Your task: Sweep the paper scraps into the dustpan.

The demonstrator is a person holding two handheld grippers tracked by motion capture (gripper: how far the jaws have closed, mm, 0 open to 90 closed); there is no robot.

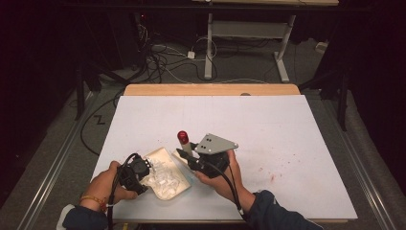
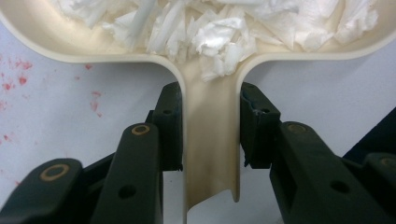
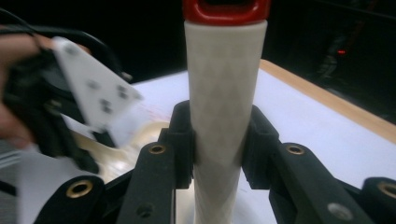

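Left hand-held gripper (image 2: 211, 133) is clamping the narrow handle of a cream dustpan (image 2: 211, 154), its pads pressing on both sides of that handle. White shredded scraps (image 2: 219, 32) are lying heaped in the pan. Seen from above, the dustpan (image 1: 165, 158) is resting on the bench (image 1: 287, 143) at about seven o'clock from the bench's middle. Right hand-held gripper (image 3: 219, 144) is gripping the whitish handle of a red-capped brush (image 3: 224, 93), holding it upright just beside the pan, at two o'clock from it.
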